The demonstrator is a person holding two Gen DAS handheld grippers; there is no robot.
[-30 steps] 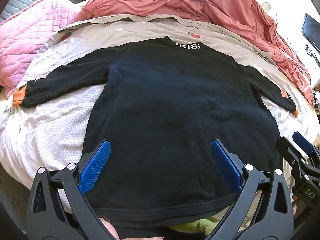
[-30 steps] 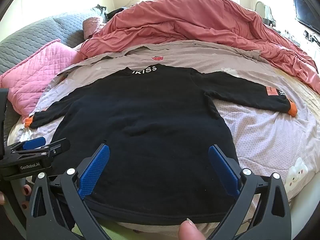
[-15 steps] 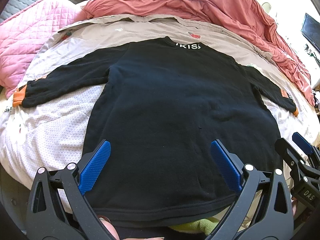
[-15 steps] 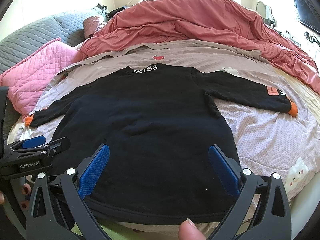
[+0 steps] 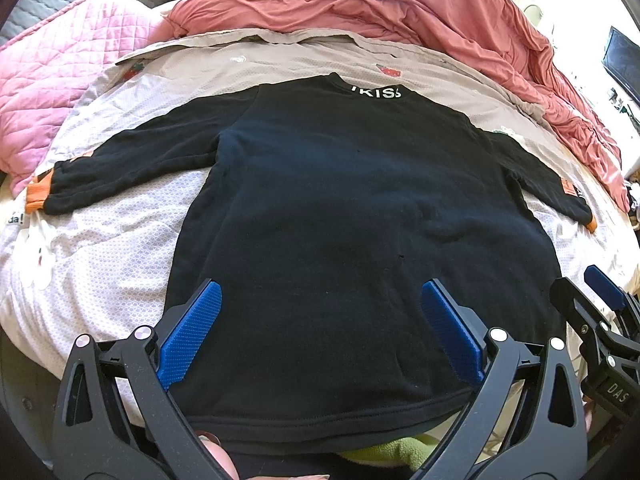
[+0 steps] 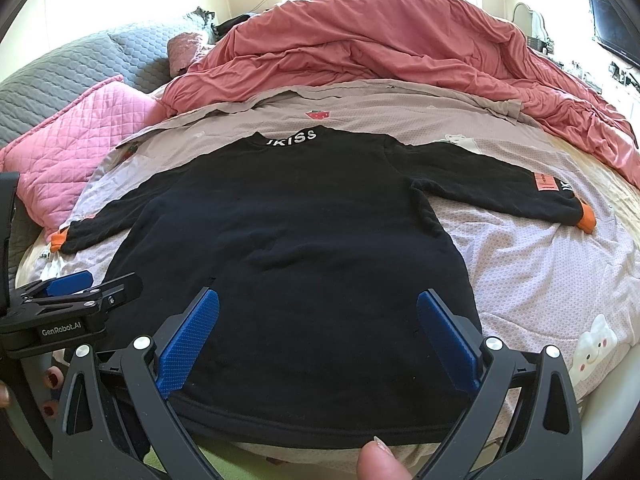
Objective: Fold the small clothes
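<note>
Two pairs of tongs hover at the near hem of a black sweatshirt [image 5: 352,232], which lies spread flat, back up, on the pale patterned bedsheet [image 5: 100,256] with both sleeves stretched out sideways. The left tongs [image 5: 320,332] stand with their blue pads wide apart over the hem, holding nothing; the right tongs [image 6: 318,336] are likewise spread wide and empty above the same hem.

Only the right wrist view shows the orange patch [image 6: 543,181] on the right-hand sleeve clearly, along with the full orange cuff [image 6: 585,218], a cartoon animal print [image 6: 596,346] on the sheet, and a bright window behind the heaped salmon-pink duvet [image 6: 380,40]. It also catches the left tongs from the side at its left edge, with painted fingernails below them. The left wrist view instead gives the left-hand sleeve and its orange cuff [image 5: 38,194] at closer range, and a bit of green fabric [image 5: 396,450] peeking out under the hem; the right tongs show at its right edge.

White lettering at the collar [image 6: 292,138] is partly cut off by the neckline's curve in the left view. A pink quilted pillow [image 6: 68,148] lies at the left of the bed, near the sleeve end. A fingertip [image 6: 378,462] intrudes at the bottom of the right view, mostly out of frame.
</note>
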